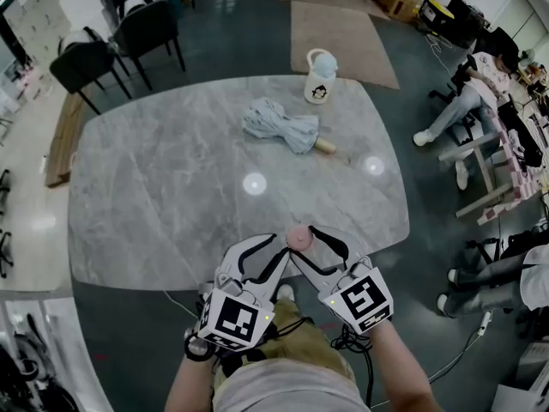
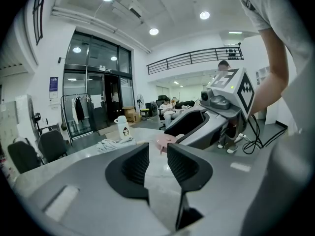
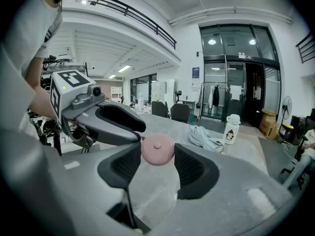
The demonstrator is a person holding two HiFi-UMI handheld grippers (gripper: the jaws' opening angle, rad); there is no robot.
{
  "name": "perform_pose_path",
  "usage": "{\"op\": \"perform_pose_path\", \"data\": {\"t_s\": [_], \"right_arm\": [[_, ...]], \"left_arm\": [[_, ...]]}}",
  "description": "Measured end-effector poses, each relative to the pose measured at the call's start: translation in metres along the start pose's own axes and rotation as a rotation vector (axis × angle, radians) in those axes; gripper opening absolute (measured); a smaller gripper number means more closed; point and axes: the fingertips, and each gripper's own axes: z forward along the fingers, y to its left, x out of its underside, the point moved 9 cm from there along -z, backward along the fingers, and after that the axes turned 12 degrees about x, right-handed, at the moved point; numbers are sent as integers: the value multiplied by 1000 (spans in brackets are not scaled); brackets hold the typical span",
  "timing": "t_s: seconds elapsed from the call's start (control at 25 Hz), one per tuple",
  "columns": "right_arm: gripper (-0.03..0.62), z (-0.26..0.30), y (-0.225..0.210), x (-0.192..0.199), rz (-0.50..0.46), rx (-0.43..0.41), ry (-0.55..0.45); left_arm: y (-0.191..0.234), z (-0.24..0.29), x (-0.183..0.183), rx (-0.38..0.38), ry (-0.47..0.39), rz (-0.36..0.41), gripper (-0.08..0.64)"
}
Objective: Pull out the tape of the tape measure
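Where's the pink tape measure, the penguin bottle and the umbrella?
pink tape measure [image 3: 157, 150], right gripper view, middle of its round face
penguin bottle [image 1: 319, 84], head view, on its body
umbrella [image 1: 279, 125], head view, on its folded cloth

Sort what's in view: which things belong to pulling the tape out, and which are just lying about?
In the job: tape measure; right claw gripping it; left claw, open beside it.
Lying about: umbrella; bottle, both farther back on the table.

Small round pink tape measure [image 1: 298, 238], flat disc with a raised centre button, lower centre of head view, face-on, pinched in the right gripper [image 3: 157, 154]
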Motion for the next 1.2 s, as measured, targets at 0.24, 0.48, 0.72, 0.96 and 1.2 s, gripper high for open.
{"op": "perform_pose_path", "data": {"t_s": [0.24,0.48,0.72,0.96,1.2], "right_arm": [[215,0,2,-2,-16,-6,-1],[215,-1,4,-3,-31,-21,-7],[215,-4,9,-5,-28,-41,-22],[215,-4,15,-6,-61,-4,0],[215,-6,22,-3,-70,26,22]], "left_arm": [[1,0,1,15,-3,12,103],[-1,-1,3,30,-1,11,72],[-5,-4,5,40,4,12,19],[-8,-7,6,7,18,31,18],[-10,-10,8,7,41,44,18]]}}
